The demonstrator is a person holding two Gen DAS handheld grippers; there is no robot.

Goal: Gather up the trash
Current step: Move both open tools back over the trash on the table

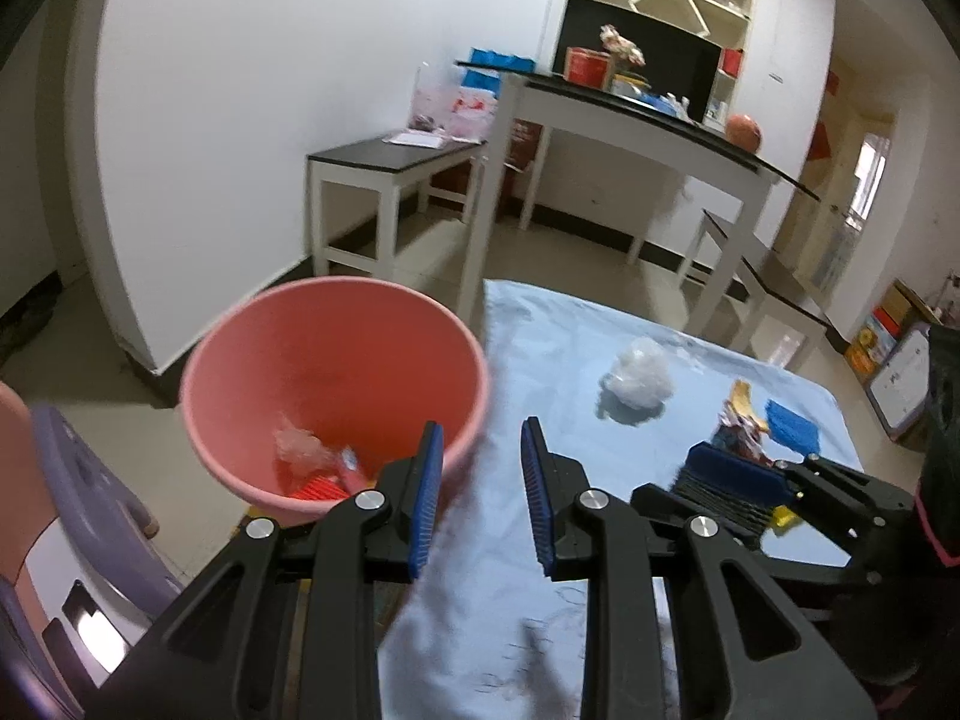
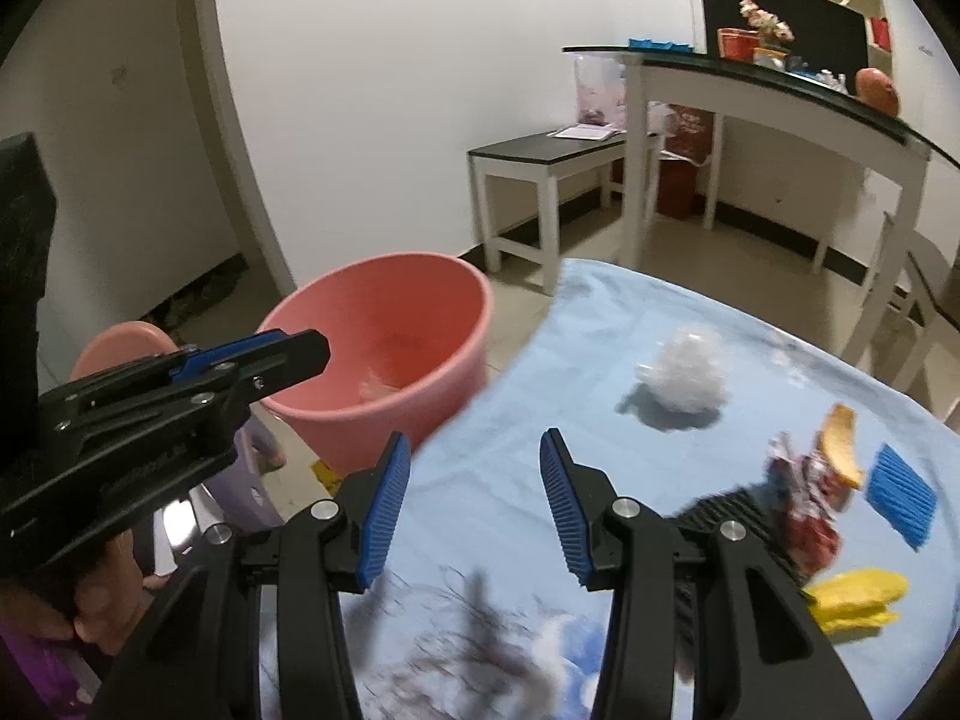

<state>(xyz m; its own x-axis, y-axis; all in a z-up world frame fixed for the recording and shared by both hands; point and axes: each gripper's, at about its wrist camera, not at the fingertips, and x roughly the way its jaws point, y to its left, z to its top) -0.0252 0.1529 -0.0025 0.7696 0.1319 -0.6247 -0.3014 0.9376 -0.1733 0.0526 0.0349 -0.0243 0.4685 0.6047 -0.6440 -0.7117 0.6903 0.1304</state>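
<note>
A pink bucket [image 1: 336, 384] [image 2: 384, 324] stands on the floor off the left edge of a table under a light blue cloth [image 1: 558, 348] [image 2: 516, 420]; crumpled clear plastic [image 1: 300, 447] and something red lie in it. On the cloth are a white plastic wad [image 1: 639, 378] [image 2: 690, 375], a crumpled red wrapper [image 2: 804, 492] with a fruit peel [image 2: 840, 444], a blue ribbed pad [image 2: 900, 495] and a yellow scrap [image 2: 858, 597]. My left gripper [image 1: 480, 498] [image 2: 300, 354] hangs open and empty by the bucket's near rim. My right gripper [image 2: 474, 510] [image 1: 732, 480] is open and empty over the cloth, short of the wad.
A black ribbed piece [image 2: 738, 516] lies behind my right finger. A purple plastic stool [image 1: 90, 480] stands left of the bucket. Across the floor are a low dark-topped bench [image 1: 390, 162] and a cluttered white table [image 1: 630, 120]. A person's hand [image 2: 102, 594] holds the left gripper.
</note>
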